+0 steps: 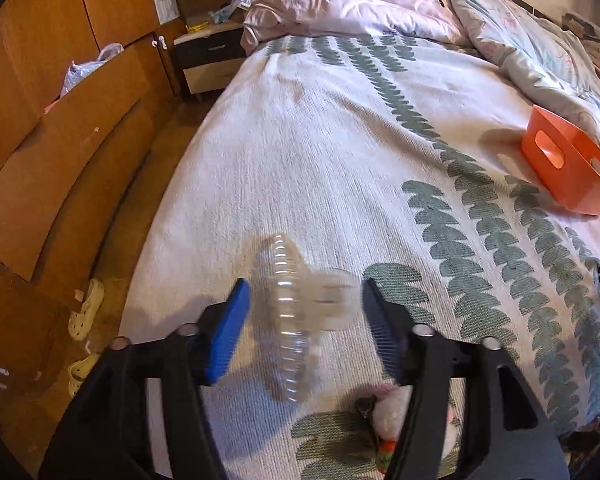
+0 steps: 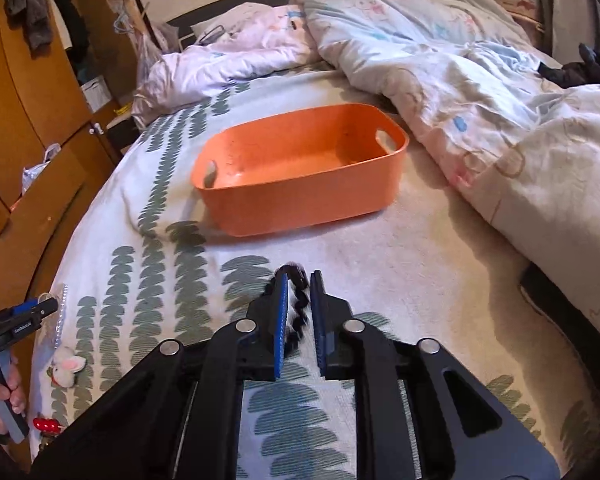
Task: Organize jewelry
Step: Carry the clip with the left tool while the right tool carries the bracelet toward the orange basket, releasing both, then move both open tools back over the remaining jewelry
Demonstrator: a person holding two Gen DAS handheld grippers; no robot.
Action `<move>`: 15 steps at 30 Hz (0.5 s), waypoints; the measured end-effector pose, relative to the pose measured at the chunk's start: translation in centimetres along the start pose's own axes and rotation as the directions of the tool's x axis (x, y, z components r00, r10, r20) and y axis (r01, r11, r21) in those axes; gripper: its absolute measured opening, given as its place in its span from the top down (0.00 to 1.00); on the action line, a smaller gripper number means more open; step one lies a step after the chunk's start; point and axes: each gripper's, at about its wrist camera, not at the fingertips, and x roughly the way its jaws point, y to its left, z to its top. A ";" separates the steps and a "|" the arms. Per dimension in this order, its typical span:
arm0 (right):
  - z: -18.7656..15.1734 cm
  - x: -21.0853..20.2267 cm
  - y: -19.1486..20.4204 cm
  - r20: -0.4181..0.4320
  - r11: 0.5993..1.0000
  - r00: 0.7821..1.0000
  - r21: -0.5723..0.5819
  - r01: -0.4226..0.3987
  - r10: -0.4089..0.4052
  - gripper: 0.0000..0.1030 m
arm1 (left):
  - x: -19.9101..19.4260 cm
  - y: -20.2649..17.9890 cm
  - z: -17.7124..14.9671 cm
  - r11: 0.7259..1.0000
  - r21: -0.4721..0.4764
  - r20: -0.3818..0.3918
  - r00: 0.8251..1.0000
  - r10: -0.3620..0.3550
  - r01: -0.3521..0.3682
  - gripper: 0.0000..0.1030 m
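On the bed things are barely getting going, I'd say: the orange basket is sitting there with nothing visible inside it, so as far as I can tell no jewelry is getting sorted into it yet. The left gripper is standing with its jaws well apart around a blurry clear plastic hair claw, and the pads aren't pressing on it, so it's loose rather than gripped. The right gripper is looking nearly closed with a black beaded bracelet between its jaws, though I'm not seeing whether the pads are actually pinching it. Still lying around on the bedspread: a fluffy white hair clip and a small red piece, so most of the job is still waiting
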 end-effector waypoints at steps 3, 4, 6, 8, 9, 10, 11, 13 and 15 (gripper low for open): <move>-0.1 -0.3 -0.2 0.017 0.999 0.999 -0.016 0.038 -0.038 0.80 | -0.6 0.2 0.2 1.000 -0.005 0.016 1.000 0.007 -0.007 0.32; -0.1 -0.6 -0.3 0.028 0.999 0.998 -0.024 0.049 -0.048 0.79 | -0.7 0.3 0.3 1.000 -0.005 0.018 1.000 0.009 -0.009 0.31; -0.1 -1.2 -0.2 0.051 0.997 0.997 -0.046 0.067 -0.064 0.74 | -1.1 0.5 0.3 1.000 -0.014 0.029 1.000 0.002 -0.002 0.31; -0.3 -2.1 0.0 0.073 0.996 0.995 -0.061 0.065 -0.061 0.62 | -1.6 0.5 0.4 1.000 -0.017 0.038 0.999 -0.002 0.002 0.29; -0.4 -2.5 0.0 0.081 0.996 0.995 -0.064 0.061 -0.056 0.53 | -1.9 0.5 0.3 1.000 -0.018 0.044 0.999 -0.005 0.005 0.28; -0.5 -3.2 0.1 0.095 0.996 0.994 -0.070 0.053 -0.046 0.46 | -2.2 0.5 0.2 1.000 -0.019 0.048 0.999 -0.007 0.008 0.28; -0.6 -3.9 0.2 0.111 0.996 0.993 -0.078 0.046 -0.037 0.43 | -2.6 0.4 0.0 1.000 -0.018 0.051 0.999 -0.011 0.012 0.27; -1.1 -5.2 0.5 0.138 0.994 0.990 -0.100 0.037 -0.023 0.40 | -3.3 0.4 -0.4 1.000 -0.018 0.056 0.998 -0.020 0.021 0.25; -1.8 -6.8 1.0 0.163 0.991 0.987 -0.130 0.036 -0.014 0.40 | -4.4 0.6 -1.2 0.999 -0.028 0.060 0.998 -0.023 0.025 0.23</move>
